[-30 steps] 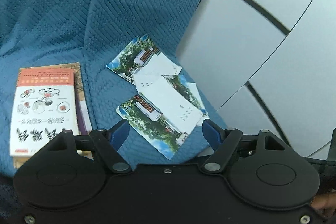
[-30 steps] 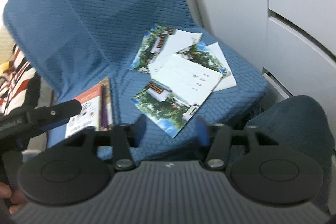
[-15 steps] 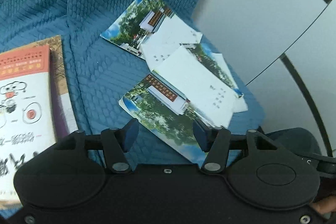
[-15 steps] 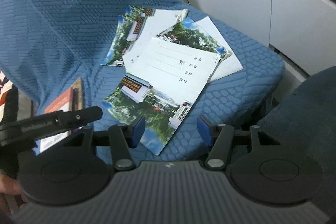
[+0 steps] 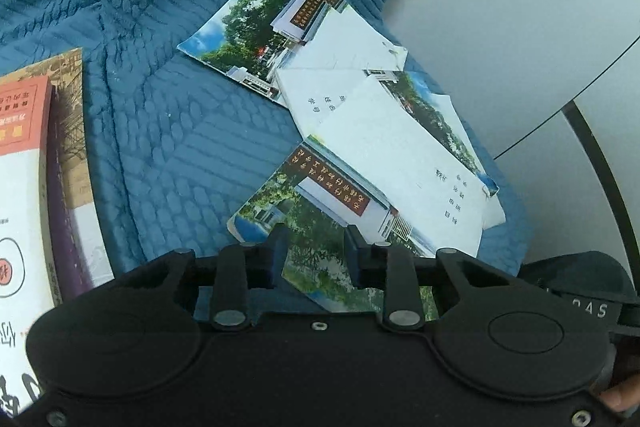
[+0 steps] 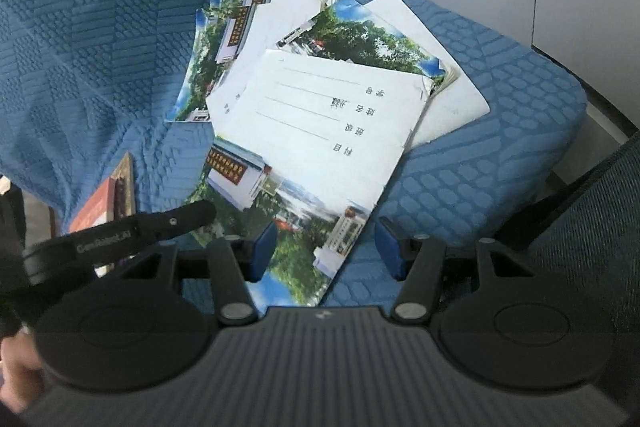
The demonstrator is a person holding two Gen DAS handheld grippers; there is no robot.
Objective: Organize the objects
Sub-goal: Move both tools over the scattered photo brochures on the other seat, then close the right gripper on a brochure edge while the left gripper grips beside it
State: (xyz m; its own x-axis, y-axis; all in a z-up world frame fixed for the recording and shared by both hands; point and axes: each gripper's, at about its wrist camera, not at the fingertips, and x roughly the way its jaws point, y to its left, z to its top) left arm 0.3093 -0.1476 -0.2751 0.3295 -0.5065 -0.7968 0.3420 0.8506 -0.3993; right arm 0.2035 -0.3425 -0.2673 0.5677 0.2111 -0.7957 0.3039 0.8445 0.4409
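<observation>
Several thin notebooks with photo-and-white covers lie in a loose, fanned pile on a blue seat cushion. The top notebook shows in the left wrist view and in the right wrist view. My left gripper is open, its fingers narrowed either side of that notebook's near corner. My right gripper is open, its blue pads straddling the same notebook's near edge. Neither is clamped on it. A farther notebook lies against the seat back.
A stack of books with a red-and-white cover lies on the seat at the left; it also shows in the right wrist view. A grey wall panel stands behind. A darker blue armrest or seat is at right.
Both grippers have moved in close to the pile. The left gripper's fingers have narrowed around the top notebook's corner. The right gripper stays wide.
</observation>
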